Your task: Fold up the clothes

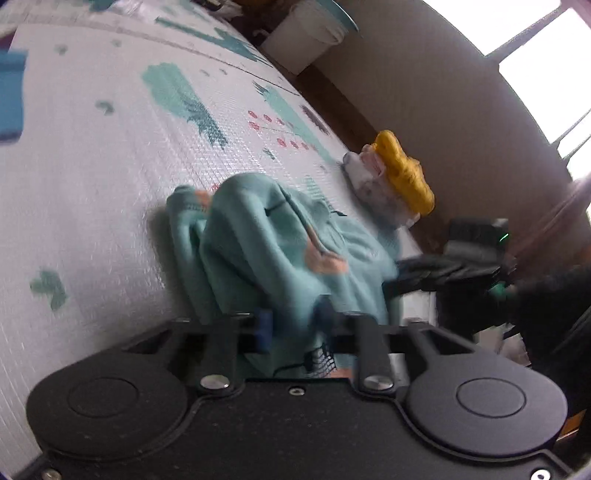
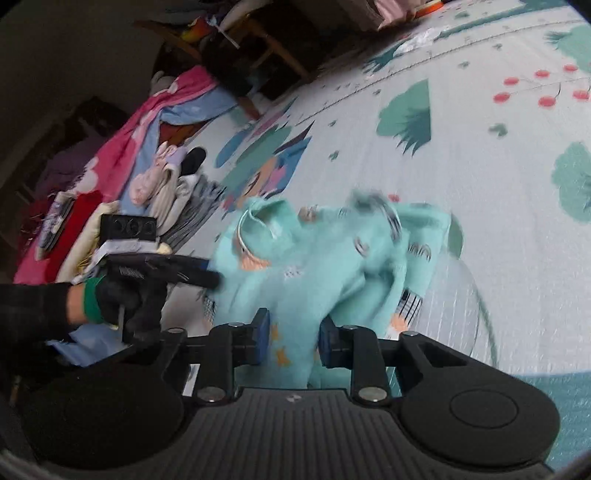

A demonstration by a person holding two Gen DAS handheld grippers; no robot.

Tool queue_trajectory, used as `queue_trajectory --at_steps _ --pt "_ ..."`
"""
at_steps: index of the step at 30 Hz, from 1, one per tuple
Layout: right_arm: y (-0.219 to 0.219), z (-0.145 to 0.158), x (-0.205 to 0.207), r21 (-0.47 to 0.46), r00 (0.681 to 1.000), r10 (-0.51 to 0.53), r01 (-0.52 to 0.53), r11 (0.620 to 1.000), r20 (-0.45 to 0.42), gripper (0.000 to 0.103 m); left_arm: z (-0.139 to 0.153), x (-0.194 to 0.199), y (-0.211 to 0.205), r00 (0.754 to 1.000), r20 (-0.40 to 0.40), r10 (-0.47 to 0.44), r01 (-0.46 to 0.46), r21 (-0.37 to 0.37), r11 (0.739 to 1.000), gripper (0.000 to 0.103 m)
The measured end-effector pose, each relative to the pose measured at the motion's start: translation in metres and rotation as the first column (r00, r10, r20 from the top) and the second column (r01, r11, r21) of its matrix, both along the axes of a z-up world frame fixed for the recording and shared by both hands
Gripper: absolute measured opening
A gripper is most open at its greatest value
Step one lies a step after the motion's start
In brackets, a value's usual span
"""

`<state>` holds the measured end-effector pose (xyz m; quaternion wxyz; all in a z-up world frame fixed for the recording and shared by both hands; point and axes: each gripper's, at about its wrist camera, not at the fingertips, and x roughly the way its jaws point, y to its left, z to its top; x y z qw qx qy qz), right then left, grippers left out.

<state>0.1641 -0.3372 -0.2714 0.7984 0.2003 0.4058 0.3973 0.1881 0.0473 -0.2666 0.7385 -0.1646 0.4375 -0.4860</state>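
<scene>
A mint-green child's garment (image 1: 266, 236) with small orange and black prints lies bunched on the patterned play mat (image 1: 110, 177). My left gripper (image 1: 291, 326) is shut on its near edge; cloth fills the gap between the blue pads. In the right wrist view the same garment (image 2: 325, 266) hangs in folds, and my right gripper (image 2: 293, 338) is shut on a fold of it. The left gripper shows there too, at the garment's left edge (image 2: 207, 273). The right gripper shows in the left wrist view at the garment's right side (image 1: 391, 280). Both views are motion-blurred.
A stack of folded clothes with a yellow piece on top (image 1: 399, 173) sits at the mat's edge. A white bin (image 1: 306, 33) stands beyond. A pile of clothes and bedding (image 2: 129, 166) lies left of the mat, with wooden furniture (image 2: 258, 40) behind.
</scene>
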Motion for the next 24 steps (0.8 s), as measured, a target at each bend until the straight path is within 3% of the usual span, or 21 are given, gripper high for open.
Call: queue_trajectory --at_steps 3,5,7,11,12,16,19,20,21,22,23,24 --pt "-0.005 0.024 -0.006 0.005 0.994 -0.019 0.019 1.000 0.108 0.021 0.012 0.004 0.003 0.998 0.058 0.009 -0.004 -0.086 0.996 0.013" --pt "-0.005 0.031 -0.007 -0.026 0.983 -0.030 0.035 0.999 0.180 0.021 0.012 0.015 0.000 0.997 0.071 0.017 -0.012 -0.070 0.997 0.013" --pt "0.001 0.025 0.003 -0.065 0.981 -0.038 0.051 0.997 0.192 0.020 0.004 0.030 -0.009 0.998 0.060 0.030 -0.029 -0.026 0.999 0.013" --pt "-0.002 -0.012 0.048 -0.064 0.987 -0.161 0.160 0.985 -0.021 0.022 -0.018 0.058 -0.036 0.996 0.014 0.083 -0.084 0.113 0.990 0.013" --pt "-0.005 -0.022 0.058 -0.065 0.978 -0.191 0.186 0.980 -0.077 0.022 -0.021 0.062 -0.038 0.996 -0.003 0.091 -0.090 0.117 0.989 0.013" --pt "-0.011 -0.025 0.071 -0.023 0.967 -0.223 0.222 0.975 -0.121 0.022 -0.023 0.070 -0.042 0.992 -0.047 0.116 -0.111 0.100 0.989 0.013" --pt "-0.018 -0.044 0.080 0.014 0.918 -0.281 0.296 0.955 -0.279 0.023 -0.032 0.071 -0.034 0.978 -0.126 0.167 -0.150 0.136 0.979 0.020" --pt "-0.017 -0.042 0.081 0.016 0.918 -0.285 0.301 0.953 -0.277 0.029 -0.028 0.068 -0.033 0.977 -0.120 0.177 -0.160 0.139 0.977 0.020" --pt "-0.013 -0.034 0.077 -0.014 0.934 -0.274 0.279 0.960 -0.229 0.032 -0.024 0.065 -0.032 0.976 -0.113 0.187 -0.170 0.142 0.975 0.029" --pt "-0.012 -0.022 0.069 -0.035 0.946 -0.278 0.276 0.960 -0.165 0.044 -0.018 0.061 -0.030 0.976 -0.092 0.196 -0.181 0.146 0.972 0.039" --pt "-0.010 -0.011 0.062 -0.056 0.955 -0.280 0.275 0.960 -0.099 0.059 -0.008 0.054 -0.026 0.979 -0.032 0.201 -0.194 0.152 0.969 0.051" --pt "-0.009 0.000 0.054 -0.078 0.960 -0.278 0.275 0.958 -0.033 0.064 0.001 0.045 -0.023 0.979 0.037 0.200 -0.203 0.165 0.965 0.052"
